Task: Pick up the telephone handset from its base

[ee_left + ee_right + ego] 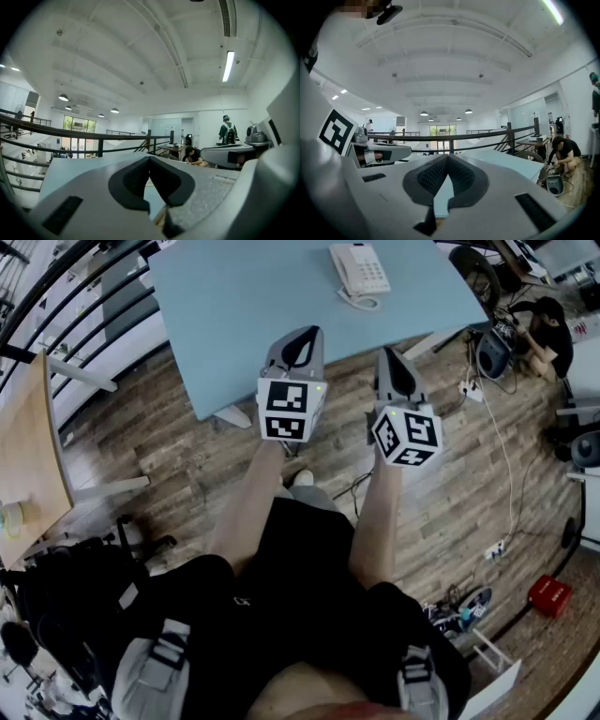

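A white telephone [359, 273] sits at the far right of the light blue table [244, 306], its handset [341, 266] lying on the base and its cord [364, 304] coiled in front. Both grippers are held level, side by side, at the table's near edge, well short of the phone. My left gripper [307, 334] has its jaws closed tip to tip with nothing between them; in the left gripper view [149, 158] only the table top shows beyond. The jaws of my right gripper [390, 356] [447, 156] likewise meet, empty. Neither gripper view shows the phone.
A wooden table [28, 456] stands at the left beside a black railing [84, 296]. Cables and a power strip [472, 390] lie on the wood floor to the right, with a red box [550, 594] nearer. A person [548, 324] crouches at the far right.
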Action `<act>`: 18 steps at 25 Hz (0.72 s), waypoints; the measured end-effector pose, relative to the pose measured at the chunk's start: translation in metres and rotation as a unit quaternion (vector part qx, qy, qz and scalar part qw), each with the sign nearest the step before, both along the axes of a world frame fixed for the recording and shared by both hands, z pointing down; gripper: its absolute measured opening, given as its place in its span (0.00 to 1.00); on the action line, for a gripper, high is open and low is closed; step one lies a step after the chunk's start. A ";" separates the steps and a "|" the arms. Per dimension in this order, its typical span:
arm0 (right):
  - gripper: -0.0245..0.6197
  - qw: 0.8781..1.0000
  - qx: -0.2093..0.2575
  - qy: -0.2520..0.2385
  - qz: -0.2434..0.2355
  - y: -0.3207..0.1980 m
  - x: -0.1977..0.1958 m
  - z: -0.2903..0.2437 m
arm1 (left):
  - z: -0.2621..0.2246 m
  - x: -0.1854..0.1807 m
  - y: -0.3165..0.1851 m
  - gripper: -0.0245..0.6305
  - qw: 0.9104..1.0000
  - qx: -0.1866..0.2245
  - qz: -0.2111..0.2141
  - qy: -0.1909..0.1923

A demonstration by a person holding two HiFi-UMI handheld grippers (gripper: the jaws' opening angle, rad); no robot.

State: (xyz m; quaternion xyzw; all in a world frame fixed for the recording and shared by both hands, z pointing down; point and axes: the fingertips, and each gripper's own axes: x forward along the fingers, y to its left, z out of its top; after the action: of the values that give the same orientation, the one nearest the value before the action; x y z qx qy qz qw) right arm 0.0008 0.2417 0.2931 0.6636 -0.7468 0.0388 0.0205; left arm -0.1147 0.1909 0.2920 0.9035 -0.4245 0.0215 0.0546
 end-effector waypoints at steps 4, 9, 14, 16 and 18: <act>0.03 1.000 0.006 0.003 -0.009 0.005 0.011 -0.007 | -0.003 0.011 0.006 0.04 1.000 0.001 -0.004 0.003; 0.03 1.000 0.020 0.007 -0.018 0.009 0.024 -0.015 | -0.010 0.025 0.010 0.04 1.000 0.008 -0.007 0.008; 0.03 0.999 0.030 -0.008 -0.010 0.011 0.040 -0.017 | -0.013 0.033 0.018 0.04 1.000 0.010 -0.010 0.015; 0.03 0.999 0.029 -0.009 -0.014 0.011 0.041 -0.014 | -0.011 0.031 0.017 0.04 1.000 0.007 -0.017 0.016; 0.03 0.999 0.029 -0.009 -0.019 0.011 0.044 -0.014 | -0.012 0.031 0.014 0.04 1.000 0.005 -0.021 0.021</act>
State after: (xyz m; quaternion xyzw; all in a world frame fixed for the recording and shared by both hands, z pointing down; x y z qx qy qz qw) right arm 0.0448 0.2529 0.2790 0.6495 -0.7600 0.0233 -0.0048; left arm -0.0838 0.2052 0.2804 0.8950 -0.4422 -0.0005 0.0590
